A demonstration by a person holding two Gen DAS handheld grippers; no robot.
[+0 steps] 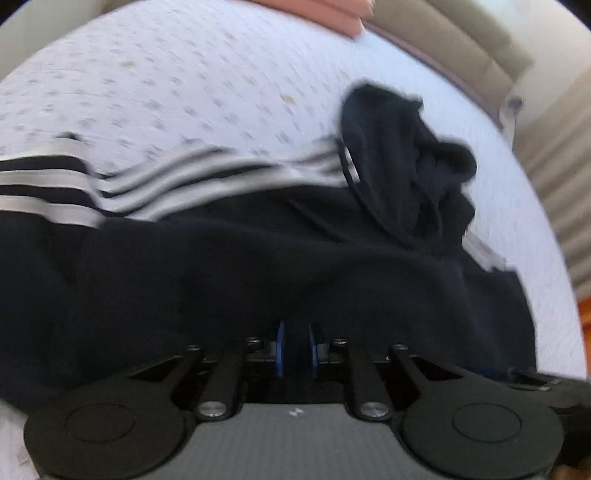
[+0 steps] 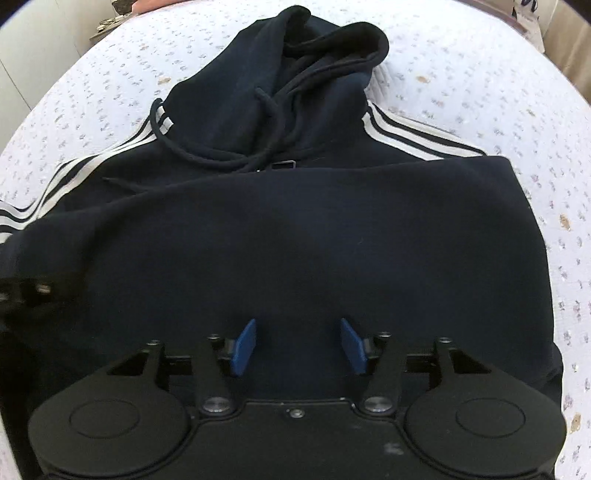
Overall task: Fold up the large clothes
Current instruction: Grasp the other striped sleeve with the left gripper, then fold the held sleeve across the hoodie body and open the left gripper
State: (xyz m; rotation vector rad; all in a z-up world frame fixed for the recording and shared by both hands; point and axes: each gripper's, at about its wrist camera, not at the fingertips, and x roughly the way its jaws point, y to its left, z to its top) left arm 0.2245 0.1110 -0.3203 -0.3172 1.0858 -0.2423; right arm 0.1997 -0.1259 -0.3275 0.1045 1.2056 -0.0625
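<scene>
A dark navy hoodie (image 2: 295,229) with white sleeve stripes lies on a white patterned bedspread (image 2: 517,110). Its lower part is folded up over the chest, and the hood (image 2: 314,62) with its drawstrings (image 2: 207,155) lies at the far end. My right gripper (image 2: 298,345) hovers over the folded part, jaws wide apart and holding nothing. In the blurred left wrist view the hoodie (image 1: 258,266) fills the lower half, with the hood (image 1: 402,155) bunched at the right. My left gripper (image 1: 296,347) sits low over the dark cloth, with only a narrow gap between its blue pads (image 1: 280,349). No cloth is seen pinched.
The bedspread (image 1: 184,81) stretches beyond the hoodie on all sides. A pink item (image 1: 332,14) lies at the bed's far edge. Beige furniture (image 1: 461,44) stands behind the bed. Part of the other gripper shows at the left edge (image 2: 26,291) of the right wrist view.
</scene>
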